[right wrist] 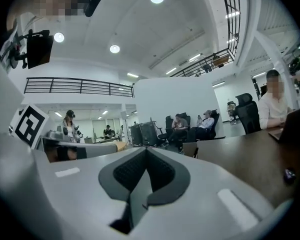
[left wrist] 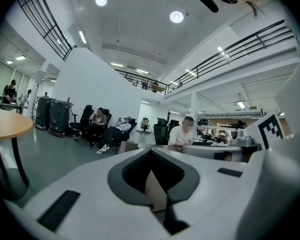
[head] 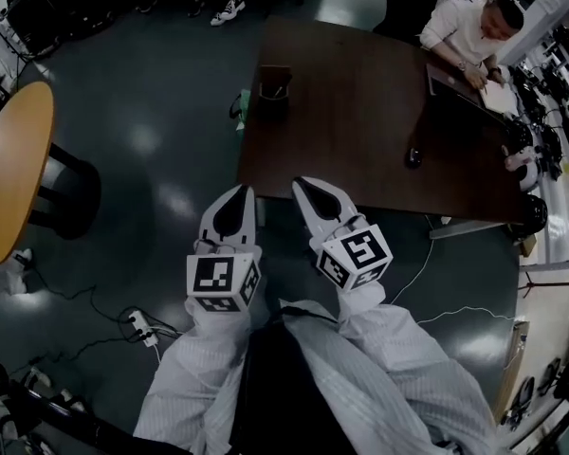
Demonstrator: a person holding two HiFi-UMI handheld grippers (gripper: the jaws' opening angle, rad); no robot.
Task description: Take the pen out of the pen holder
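Note:
The pen holder [head: 273,87] is a small brown box near the far left corner of the dark brown table [head: 360,150]. What stands in it is too small to make out. It also shows as a small box far ahead, as the pen holder [left wrist: 128,146] in the left gripper view and the pen holder [right wrist: 190,149] in the right one. My left gripper [head: 241,191] and right gripper [head: 303,184] are side by side at the table's near edge, well short of the holder. Both are shut and hold nothing.
A person [head: 467,27] sits at the table's far right with a laptop [head: 452,83]. A small black object [head: 412,156] lies on the table. A round orange table [head: 9,169] stands at the left. A power strip [head: 140,325] and cables lie on the floor.

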